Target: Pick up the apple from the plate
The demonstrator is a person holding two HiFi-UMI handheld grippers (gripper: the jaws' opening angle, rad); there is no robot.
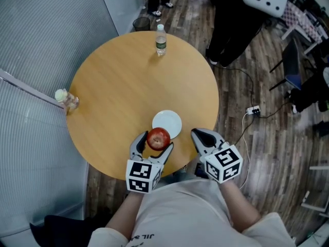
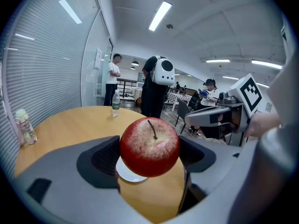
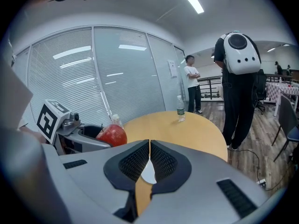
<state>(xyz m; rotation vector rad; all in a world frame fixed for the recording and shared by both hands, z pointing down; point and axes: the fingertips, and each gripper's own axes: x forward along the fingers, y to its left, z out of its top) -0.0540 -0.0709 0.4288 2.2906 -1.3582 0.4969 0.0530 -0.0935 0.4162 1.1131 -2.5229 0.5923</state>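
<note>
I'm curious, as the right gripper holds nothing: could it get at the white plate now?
Probably yes. The right gripper, shut, is close beside the plate with only bare table between; the apple is up in the left gripper.

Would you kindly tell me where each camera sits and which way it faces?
Head view: on the person's head, facing steeply down at the table; left gripper, right gripper and shirt show.
Left gripper view: on the left gripper, facing along its jaws, shut on the apple; right gripper shows.
Right gripper view: on the right gripper, facing along its shut jaws towards the blinds; left gripper shows.
Shared: all three show the apple and plate.
</note>
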